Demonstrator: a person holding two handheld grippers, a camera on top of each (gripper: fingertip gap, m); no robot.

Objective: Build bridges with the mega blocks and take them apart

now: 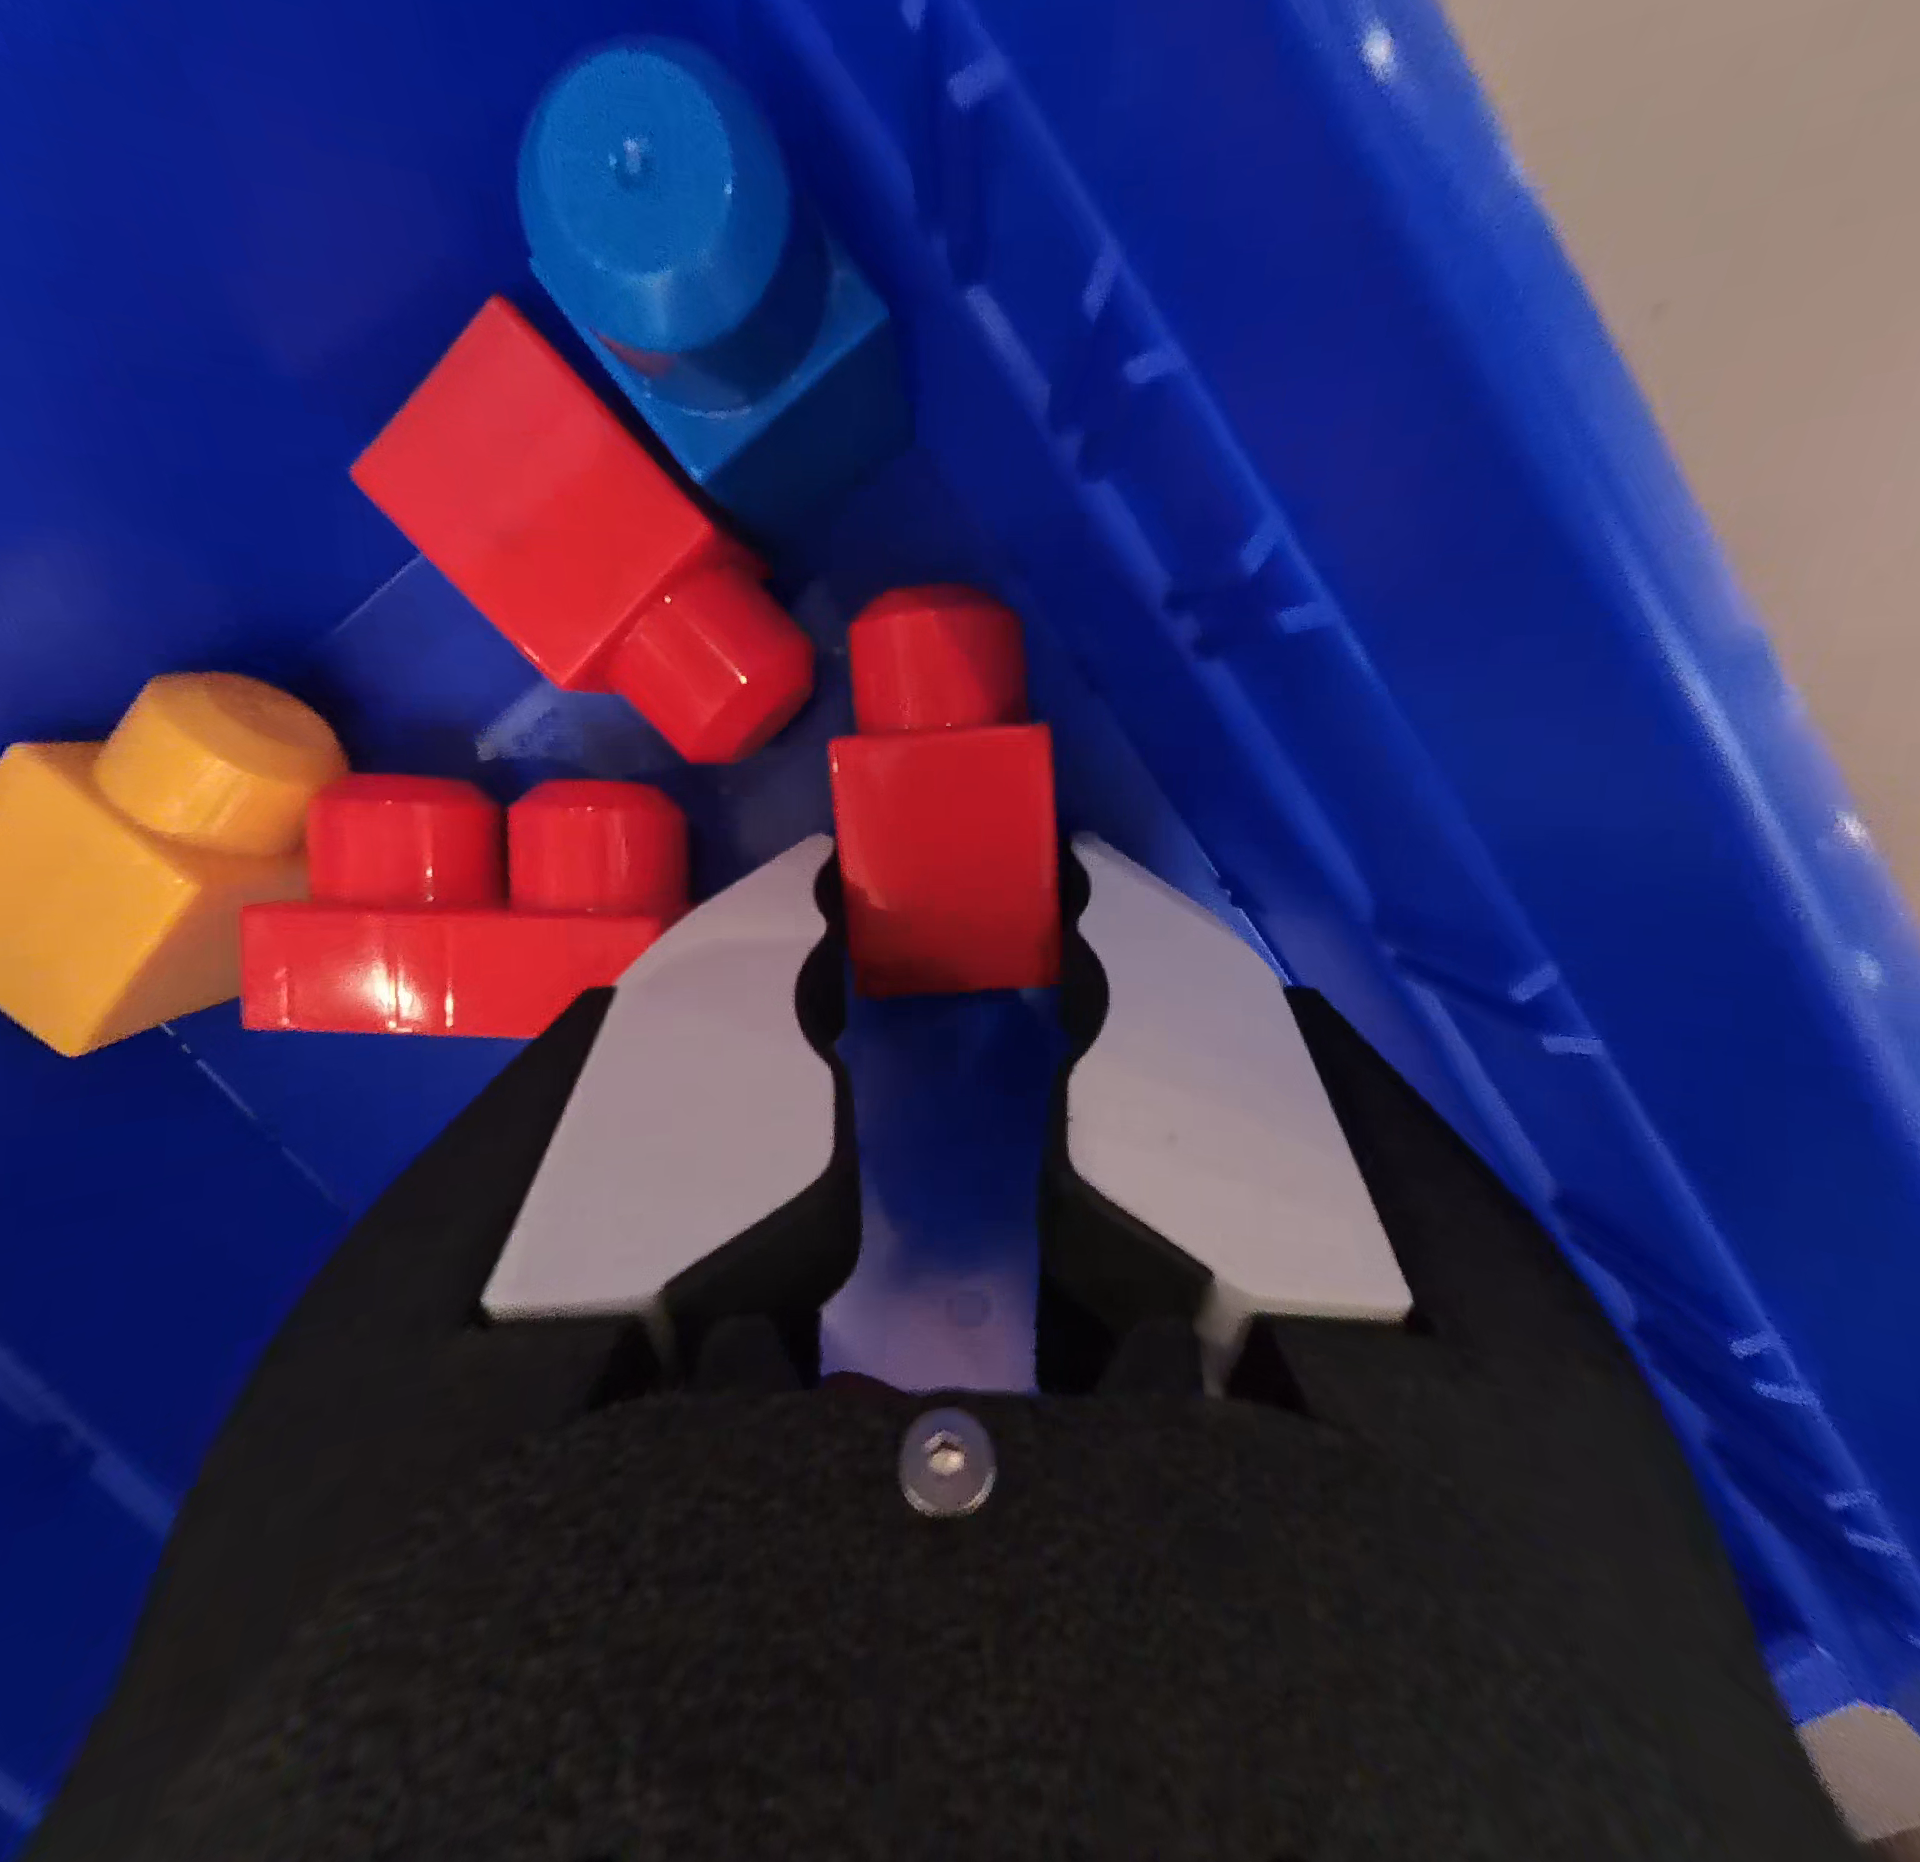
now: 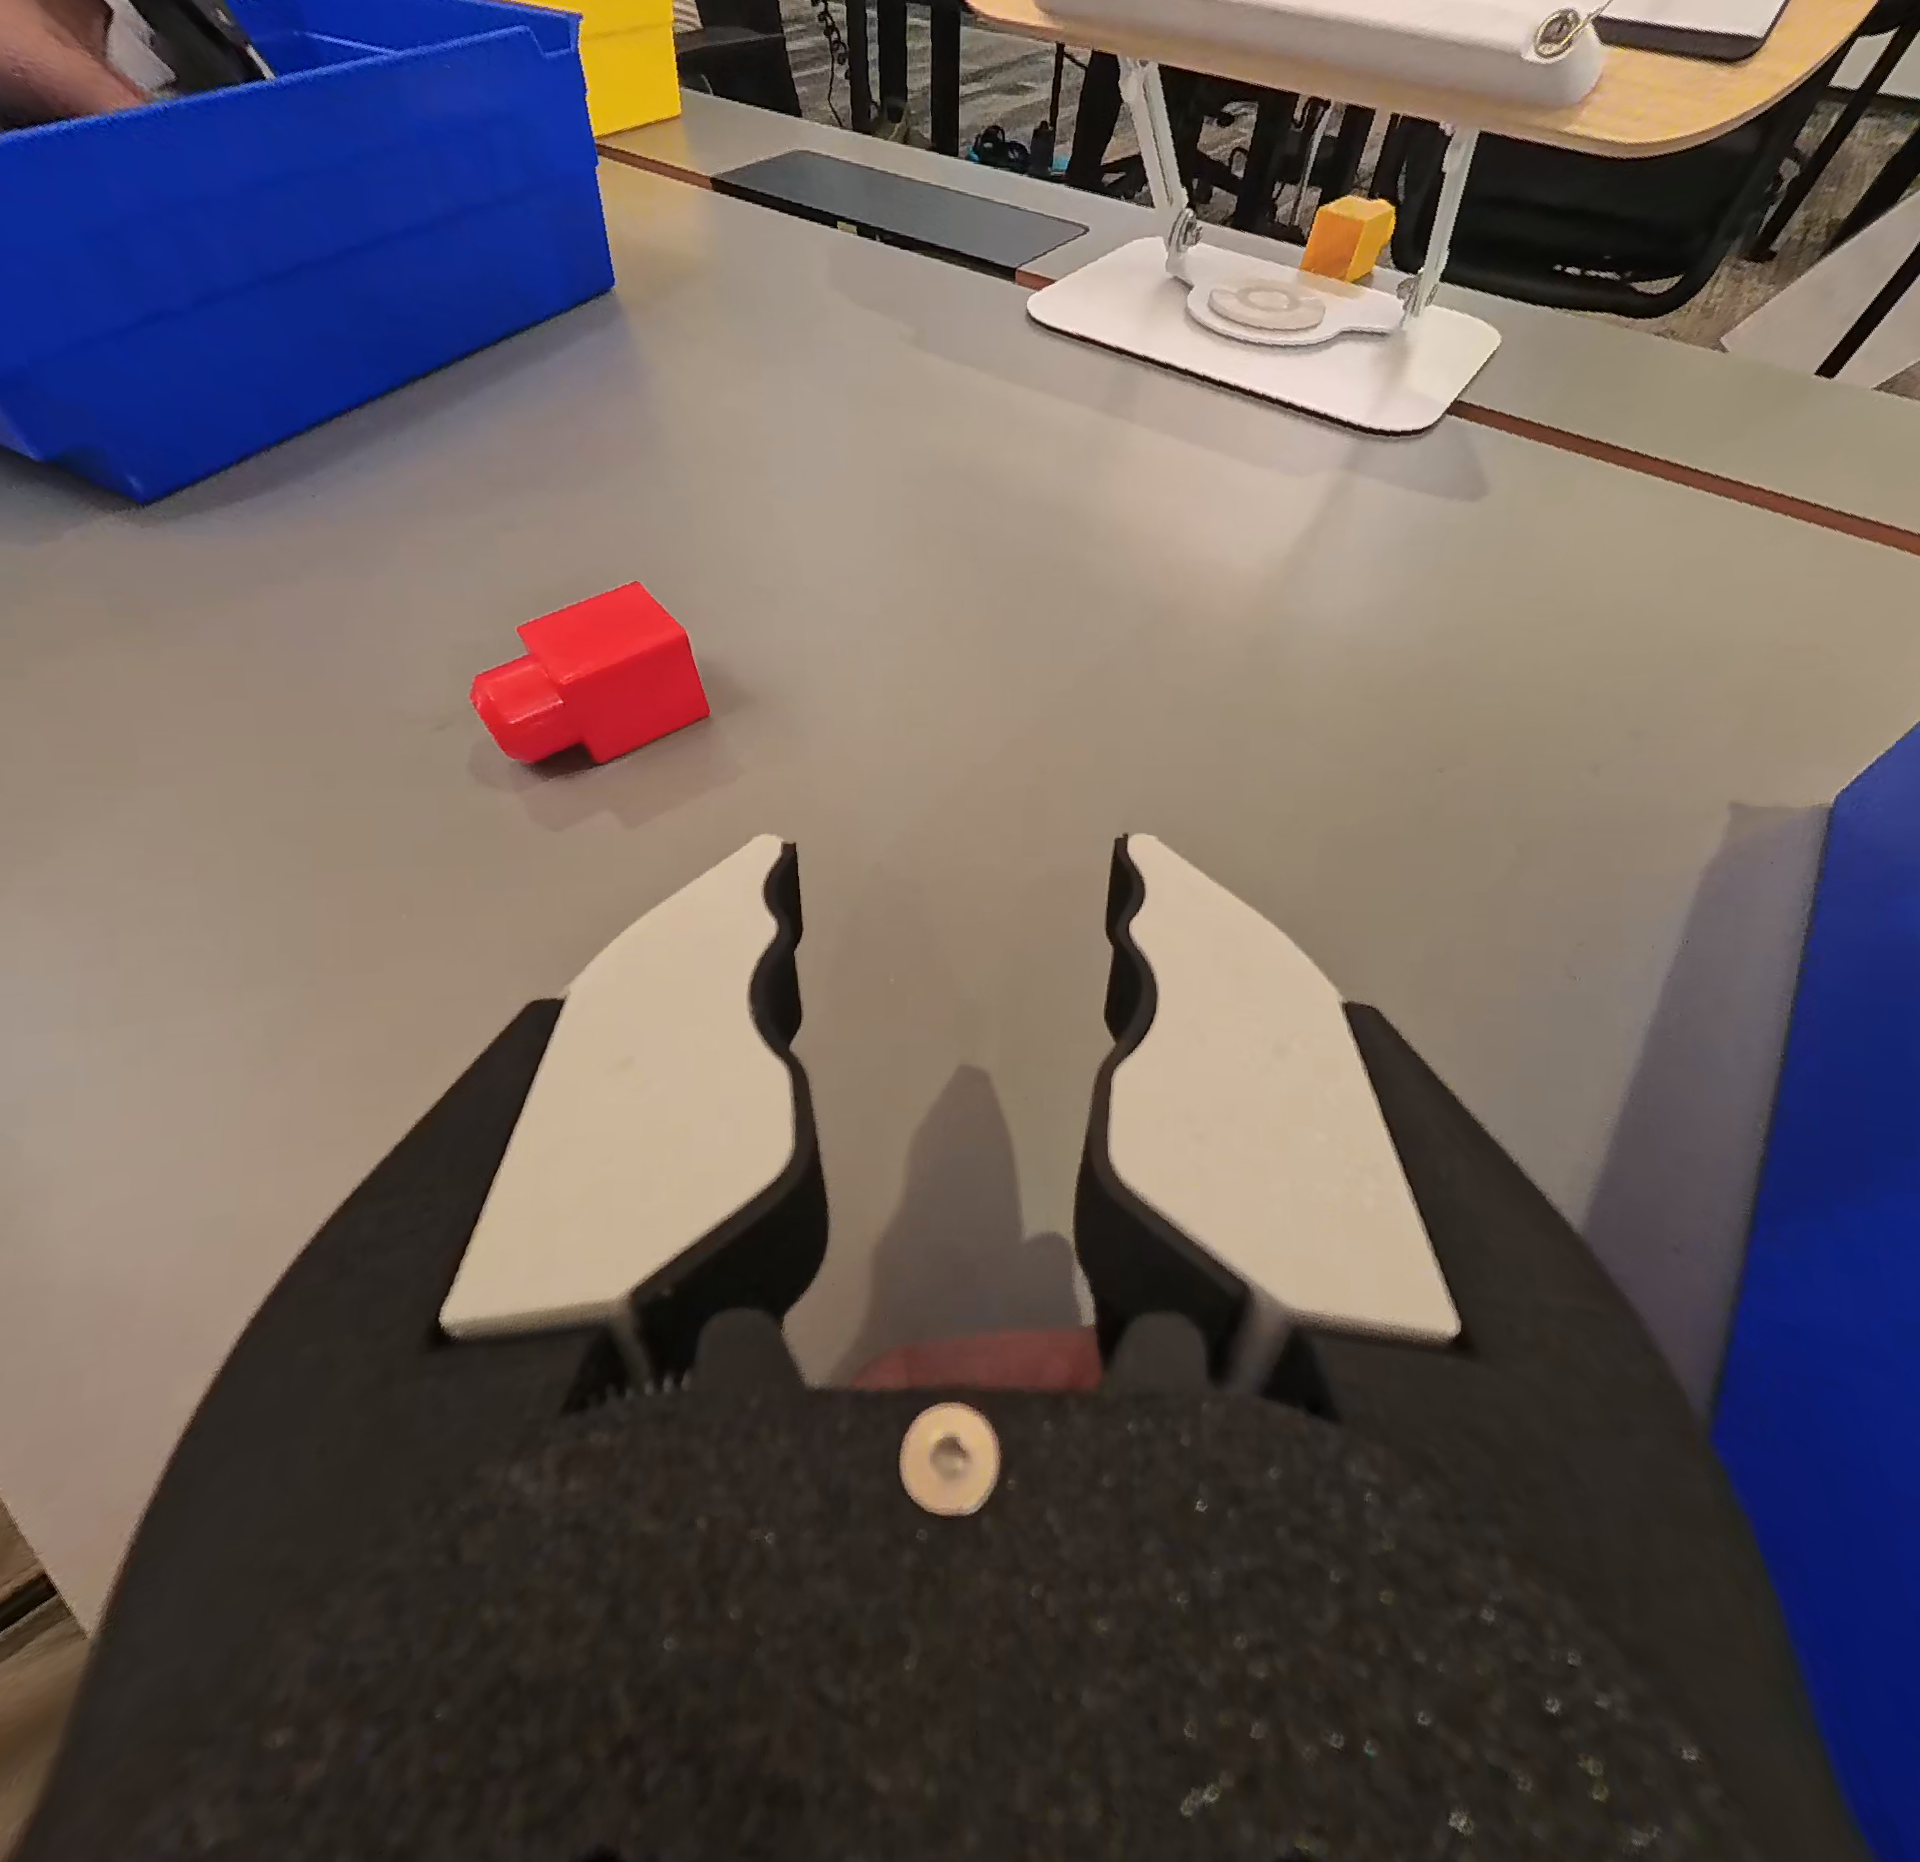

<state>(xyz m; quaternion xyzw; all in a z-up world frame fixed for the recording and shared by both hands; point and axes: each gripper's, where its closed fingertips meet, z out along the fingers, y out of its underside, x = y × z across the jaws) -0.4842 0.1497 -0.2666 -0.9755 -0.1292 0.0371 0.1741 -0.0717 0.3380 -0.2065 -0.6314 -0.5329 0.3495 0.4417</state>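
Left gripper (image 1: 943, 856), black body with grey fingers, sits inside the blue bin (image 1: 1195, 565); its fingers are clamped on a single-stud red block (image 1: 940, 856), stud pointing to 12 o'clock. The block's body lies between the fingertips, touching both pads.

Other blocks on the bin floor, left wrist view:
- two-stud red block (image 1: 447, 939) at 9 o'clock of the held block, just beside the left finger, studs up.
- yellow single-stud block (image 1: 125, 877) at 9 o'clock, touching or overlapping the two-stud block; cannot tell which.
- another red block (image 1: 561, 524) at 11 o'clock, tilted, stud pointing toward 4 o'clock.
- light blue block (image 1: 707, 285) at 12 o'clock, against the ribbed bin wall, stud facing the camera.

Right gripper (image 2: 956, 856) hovers over the grey table (image 2: 1143, 617), fingers spread wide, nothing between them. A loose red single-stud block (image 2: 597, 674) lies on its side on the table at 11 o'clock of the fingertips, apart from them, stud pointing toward 8 o'clock.

Blue bin (image 2: 312, 254) stands at 10 o'clock in the right wrist view, with the left gripper's black body (image 2: 197, 15) reaching into it. A yellow bin (image 2: 623, 36) is behind it. White stand (image 2: 1268, 347) at 1 o'clock; an orange block (image 2: 1348, 238) is beside its legs. A blue surface (image 2: 1829, 1189) fills the 3 o'clock edge.
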